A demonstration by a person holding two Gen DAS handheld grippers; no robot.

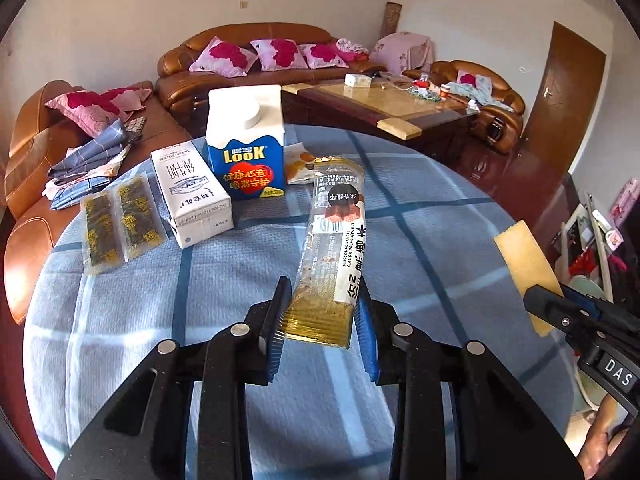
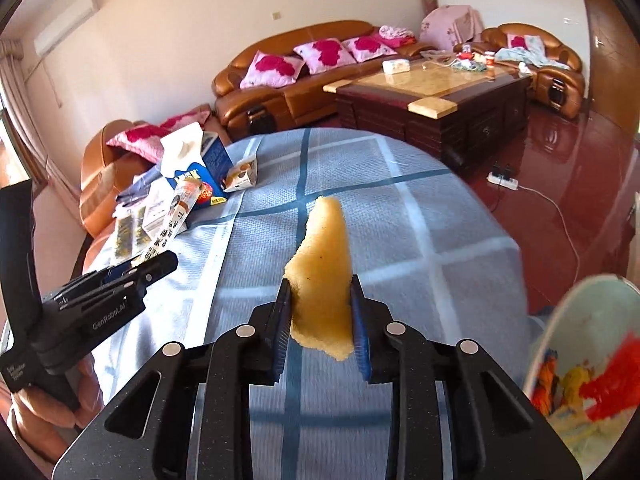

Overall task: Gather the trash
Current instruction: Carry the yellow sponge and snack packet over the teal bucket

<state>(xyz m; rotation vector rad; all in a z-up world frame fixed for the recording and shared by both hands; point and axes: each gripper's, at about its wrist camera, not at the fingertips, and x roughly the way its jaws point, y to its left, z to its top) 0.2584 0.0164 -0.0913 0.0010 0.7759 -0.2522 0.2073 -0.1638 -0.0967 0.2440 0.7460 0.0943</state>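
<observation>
Left gripper [image 1: 325, 322]: jaws clamped on the near end of a long snack wrapper [image 1: 334, 240], raised above the table [image 1: 440, 216]. Right gripper [image 2: 322, 322]: jaws clamped on a yellow sponge [image 2: 324, 272], raised near the table's right edge. At the far-left edge: blue carton [image 1: 246, 148], white carton [image 1: 190, 192], two sachets [image 1: 120, 222], a small box [image 1: 298, 166].

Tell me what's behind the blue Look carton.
A small snack box pokes out behind the Look carton, on its right. The carton hides the box's left part and anything else behind it.
</observation>
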